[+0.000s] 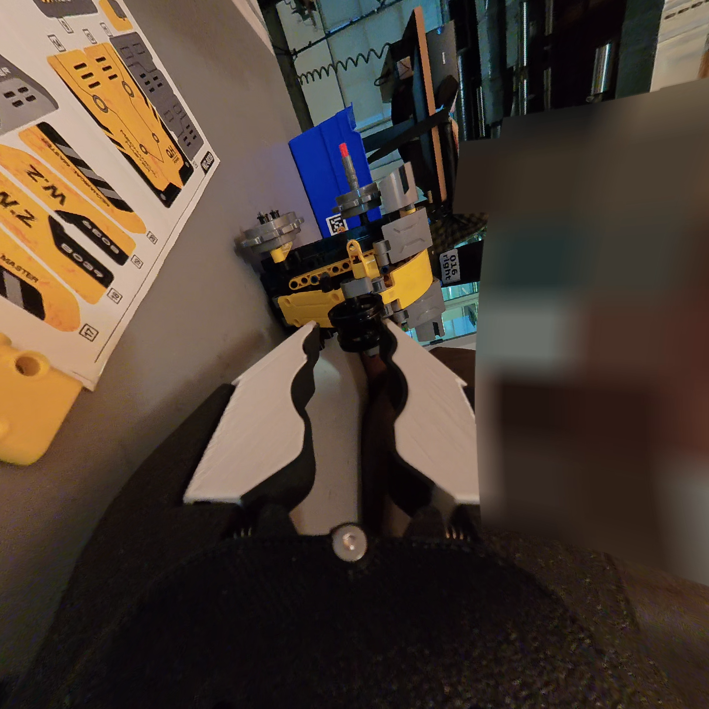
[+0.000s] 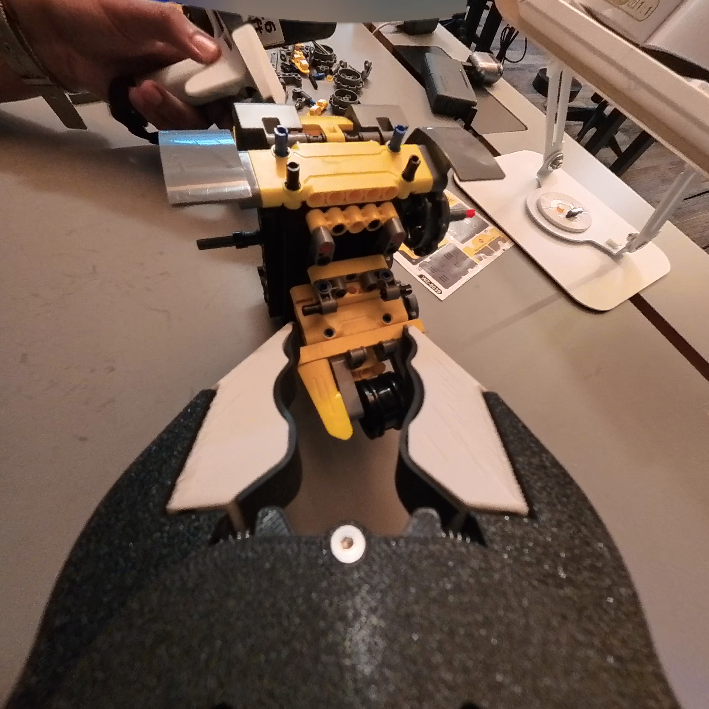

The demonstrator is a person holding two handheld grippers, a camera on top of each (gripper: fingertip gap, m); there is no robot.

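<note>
The grey table (image 2: pixel 115 345) carries everything, and on it the biggest piece is the yellow-and-black brick-built vehicle model (image 2: pixel 341 180), standing just ahead of both grippers. Off at two o'clock from the model in the right wrist view sits a white lamp base (image 2: pixel 614 268), and between the two lies a sticker sheet (image 2: pixel 460 249) printed in yellow and grey. Loose black and yellow parts (image 2: pixel 337 80) are scattered at twelve o'clock, beyond the model. The right gripper (image 2: pixel 347 337) is clamped on the model's yellow lower section, its white fingers pressing either side. The left gripper (image 1: pixel 351 326) is narrowed around a black wheel hub (image 1: pixel 356 322) on the model's near end, touching it on both sides. A hand (image 2: pixel 126 50) at ten o'clock holds that left gripper's handle.
</note>
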